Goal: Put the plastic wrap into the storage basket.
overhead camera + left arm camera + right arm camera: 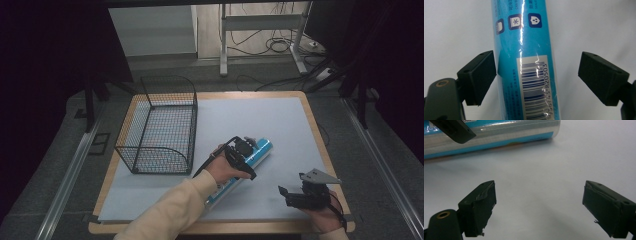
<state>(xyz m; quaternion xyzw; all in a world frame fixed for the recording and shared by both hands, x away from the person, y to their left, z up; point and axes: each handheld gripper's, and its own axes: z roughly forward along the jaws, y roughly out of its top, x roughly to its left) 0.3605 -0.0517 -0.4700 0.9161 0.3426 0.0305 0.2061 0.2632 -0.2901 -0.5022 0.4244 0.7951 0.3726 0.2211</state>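
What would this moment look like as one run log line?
left gripper: open, fingers straddling blue roll | right gripper: open, idle over white mat | wire basket: empty, left of roll

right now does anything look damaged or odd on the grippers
Yes: the pad on one jaw of the right gripper looks frayed and peeling at its top edge. The blue roll looks intact, lying flat between the left gripper's open jaws.
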